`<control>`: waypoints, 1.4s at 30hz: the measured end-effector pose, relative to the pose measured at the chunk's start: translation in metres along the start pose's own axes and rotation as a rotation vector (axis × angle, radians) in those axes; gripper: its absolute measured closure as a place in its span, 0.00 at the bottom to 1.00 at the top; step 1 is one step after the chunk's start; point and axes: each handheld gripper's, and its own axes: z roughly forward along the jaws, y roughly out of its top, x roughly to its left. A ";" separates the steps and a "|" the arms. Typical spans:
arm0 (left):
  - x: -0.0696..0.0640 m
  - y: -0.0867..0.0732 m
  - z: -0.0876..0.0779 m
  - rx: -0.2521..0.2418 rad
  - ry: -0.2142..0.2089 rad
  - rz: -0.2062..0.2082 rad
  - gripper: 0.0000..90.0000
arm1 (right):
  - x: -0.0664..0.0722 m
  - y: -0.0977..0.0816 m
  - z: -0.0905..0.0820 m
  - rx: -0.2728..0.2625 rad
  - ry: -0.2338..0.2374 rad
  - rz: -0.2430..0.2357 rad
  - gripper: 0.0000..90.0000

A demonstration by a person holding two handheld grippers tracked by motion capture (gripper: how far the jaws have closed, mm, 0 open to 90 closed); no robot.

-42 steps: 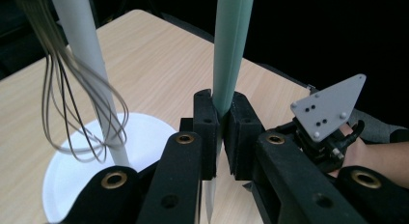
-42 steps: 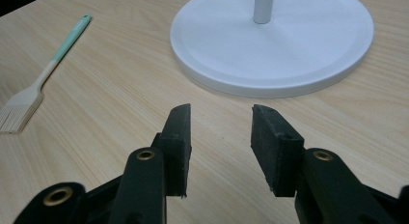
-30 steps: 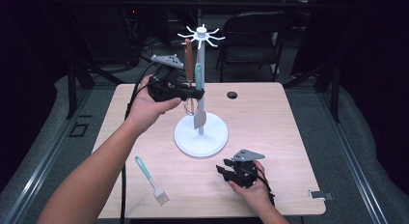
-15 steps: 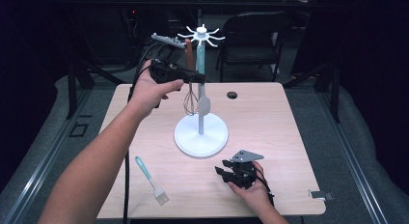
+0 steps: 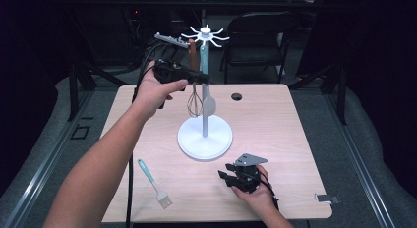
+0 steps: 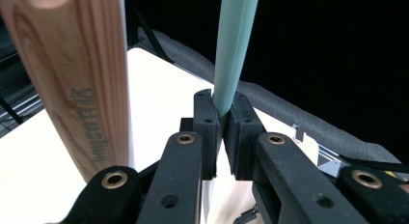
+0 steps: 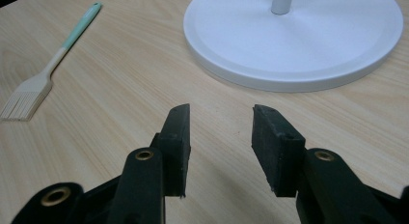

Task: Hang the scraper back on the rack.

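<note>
Overhead, pale wooden table (image 5: 275, 120), dark room.

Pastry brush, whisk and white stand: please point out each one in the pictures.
pastry brush (image 5: 154, 182): high view, on its handle near the bristles.
whisk (image 5: 194, 104): high view, on its wire loops, hanging beside the pole.
white stand (image 7: 337, 35): right gripper view, on the bare round base.

Left hand lifts the held utensil up the hanging rack

The left gripper (image 5: 196, 78), jaws clamped on the teal-handled spatula (image 6: 234, 50), has risen from mid-pole toward twelve o'clock, nearer the rack's hook crown (image 5: 205, 35). The spatula's pale blade (image 5: 209, 104) now hangs higher above the white base (image 5: 205, 138), and a whisk (image 5: 194, 104) shows beside it.
</note>
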 end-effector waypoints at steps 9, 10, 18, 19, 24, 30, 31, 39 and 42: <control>0.004 -0.004 0.001 -0.014 0.023 -0.019 0.92 | 0.000 0.000 0.000 0.001 -0.001 -0.002 0.65; 0.004 -0.005 0.001 -0.006 0.030 -0.015 0.91 | 0.000 0.000 0.000 0.002 -0.001 -0.001 0.65; 0.000 -0.017 0.006 0.012 0.096 0.000 0.75 | 0.000 0.000 0.001 -0.002 -0.002 -0.003 0.65; -0.001 -0.019 0.006 0.021 0.109 0.007 0.73 | 0.000 0.000 0.001 -0.006 -0.003 0.003 0.65; -0.005 -0.029 0.005 0.032 0.138 0.023 0.67 | 0.000 0.000 0.001 -0.006 -0.005 0.002 0.65; -0.008 -0.040 0.003 0.050 0.160 0.039 0.66 | 0.000 0.000 0.001 -0.011 -0.008 -0.001 0.64; -0.010 -0.046 0.003 0.055 0.166 0.043 0.66 | 0.000 0.000 0.001 -0.015 -0.016 -0.005 0.62; -0.008 -0.072 0.004 0.064 0.183 0.021 0.65 | 0.000 0.000 0.000 -0.015 -0.029 -0.010 0.61; -0.007 -0.084 0.005 0.070 0.183 0.010 0.65 | 0.000 0.000 0.000 -0.010 -0.028 -0.017 0.61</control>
